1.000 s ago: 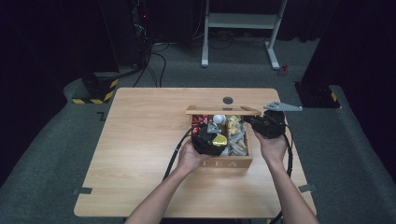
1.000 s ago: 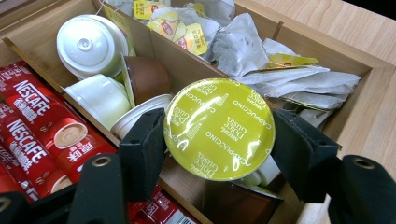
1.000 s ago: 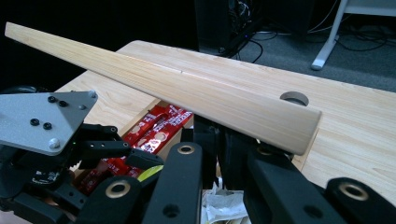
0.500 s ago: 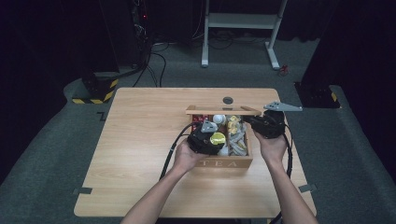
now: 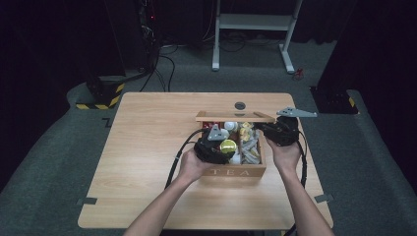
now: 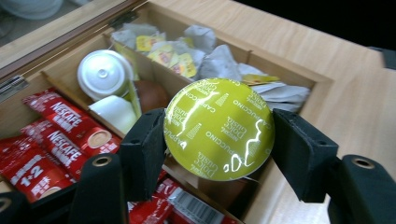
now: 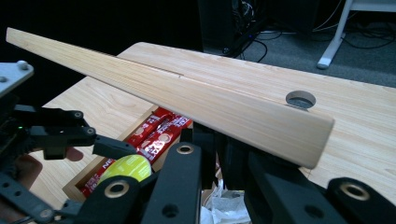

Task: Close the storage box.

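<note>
A wooden tea box (image 5: pixel 237 172) stands on the table with its lid (image 5: pixel 231 117) raised. My left gripper (image 6: pixel 219 140) is shut on a yellow-green cappuccino capsule (image 6: pixel 218 128), its pads (image 6: pixel 147 140) pressing on the rim from both sides, and it holds the capsule just above the box's compartments. In the high view the capsule (image 5: pixel 227 146) hangs over the box's left half. My right gripper (image 7: pixel 219 154) is at the box's right rear corner, shut on the lid (image 7: pixel 187 93), which runs slanting across its view. The left gripper (image 7: pixel 70 135) and the capsule (image 7: pixel 128 168) appear beyond it.
The box holds red Nescafe sachets (image 6: pixel 60 144), white creamer cups (image 6: pixel 103 74) and paper tea bags (image 6: pixel 187 46). A round cable hole (image 5: pixel 240 105) lies in the table (image 5: pixel 147 147) behind the box. A white desk frame (image 5: pixel 255 22) stands on the floor beyond.
My left gripper has risen slightly with the capsule in its jaws. The right gripper and the lid have stayed where they were.
</note>
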Demonstrator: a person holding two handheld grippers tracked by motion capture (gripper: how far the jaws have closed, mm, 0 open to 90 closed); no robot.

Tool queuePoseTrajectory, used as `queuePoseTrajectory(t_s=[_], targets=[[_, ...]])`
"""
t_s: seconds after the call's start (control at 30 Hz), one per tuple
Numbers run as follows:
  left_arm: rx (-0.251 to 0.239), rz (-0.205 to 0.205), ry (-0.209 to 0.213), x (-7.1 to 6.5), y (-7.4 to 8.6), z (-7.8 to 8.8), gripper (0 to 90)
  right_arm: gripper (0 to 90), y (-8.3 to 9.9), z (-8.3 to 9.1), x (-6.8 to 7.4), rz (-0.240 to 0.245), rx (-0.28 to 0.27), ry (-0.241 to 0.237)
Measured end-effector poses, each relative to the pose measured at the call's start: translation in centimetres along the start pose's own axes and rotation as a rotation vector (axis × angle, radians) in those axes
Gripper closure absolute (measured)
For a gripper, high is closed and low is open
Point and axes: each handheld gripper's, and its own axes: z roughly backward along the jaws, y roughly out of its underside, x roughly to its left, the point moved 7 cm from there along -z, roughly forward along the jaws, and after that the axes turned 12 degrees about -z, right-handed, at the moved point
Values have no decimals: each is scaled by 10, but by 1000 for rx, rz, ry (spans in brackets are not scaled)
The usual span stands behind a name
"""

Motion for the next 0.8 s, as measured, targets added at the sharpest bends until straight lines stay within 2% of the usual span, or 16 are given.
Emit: queuePoseTrajectory(t_s=[0.07, 0.33, 0.8], targets=[[2, -3, -9, 1, 1, 3, 377, 861, 0, 0, 0, -1, -1, -1], [-14, 29, -32, 7, 5, 21, 377, 857, -1, 0, 0, -19, -1, -7], [-12, 39, -54, 11, 12, 36, 377, 858, -1, -1, 0, -15, 1, -4]])
